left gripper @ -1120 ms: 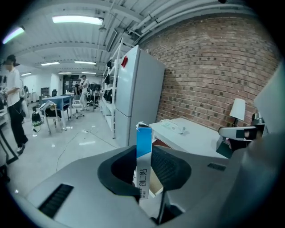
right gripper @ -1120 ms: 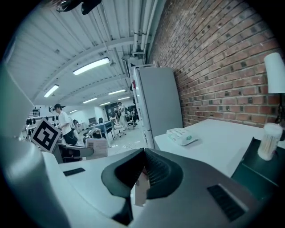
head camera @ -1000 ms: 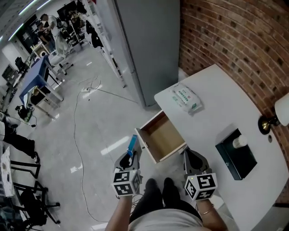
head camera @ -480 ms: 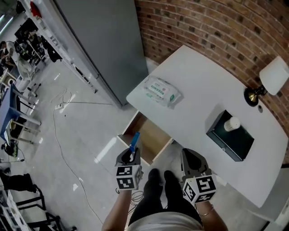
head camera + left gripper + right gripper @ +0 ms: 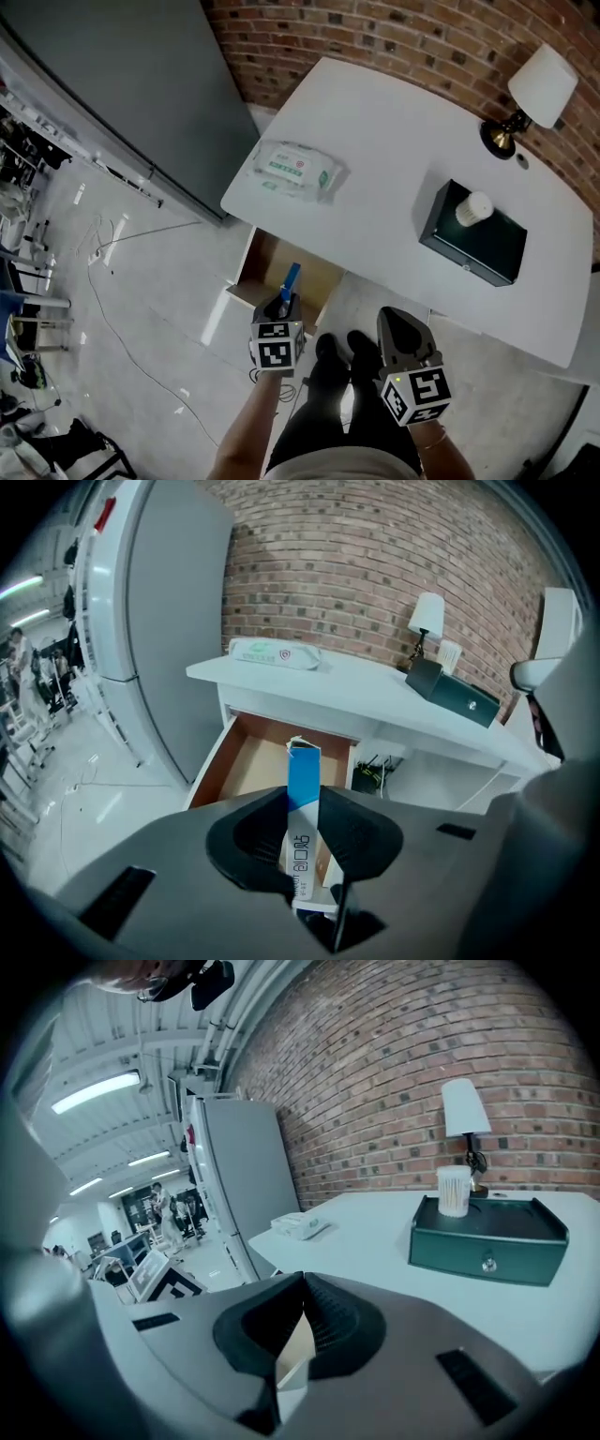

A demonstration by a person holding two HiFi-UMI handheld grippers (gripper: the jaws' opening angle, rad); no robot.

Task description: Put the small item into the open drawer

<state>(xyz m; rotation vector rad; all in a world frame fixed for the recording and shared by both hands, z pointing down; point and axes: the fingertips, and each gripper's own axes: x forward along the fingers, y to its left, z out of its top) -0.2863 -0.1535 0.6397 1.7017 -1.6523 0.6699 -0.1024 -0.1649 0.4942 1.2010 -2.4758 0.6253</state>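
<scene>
My left gripper (image 5: 284, 304) is shut on a small blue and white packet (image 5: 292, 277) that stands up between its jaws. It hovers at the front edge of the open wooden drawer (image 5: 267, 258) under the white desk (image 5: 394, 131). In the left gripper view the packet (image 5: 303, 780) sticks up out of the left gripper (image 5: 303, 803), with the drawer (image 5: 246, 761) straight ahead. My right gripper (image 5: 394, 319) hangs to the right, in front of the desk. Its jaws meet at the tips in the right gripper view (image 5: 300, 1286) and hold nothing.
On the desk lie a pack of wipes (image 5: 292, 169), a dark green box (image 5: 473, 244) with a white cup on it, and a lamp (image 5: 539, 84). A tall grey cabinet (image 5: 122, 75) stands left. The brick wall (image 5: 422, 37) is behind. My shoes (image 5: 337, 354) are below.
The view has swung toward the desk. My left gripper, still holding the packet, has moved from left of the drawer to its front edge. The right gripper kept its place beside it.
</scene>
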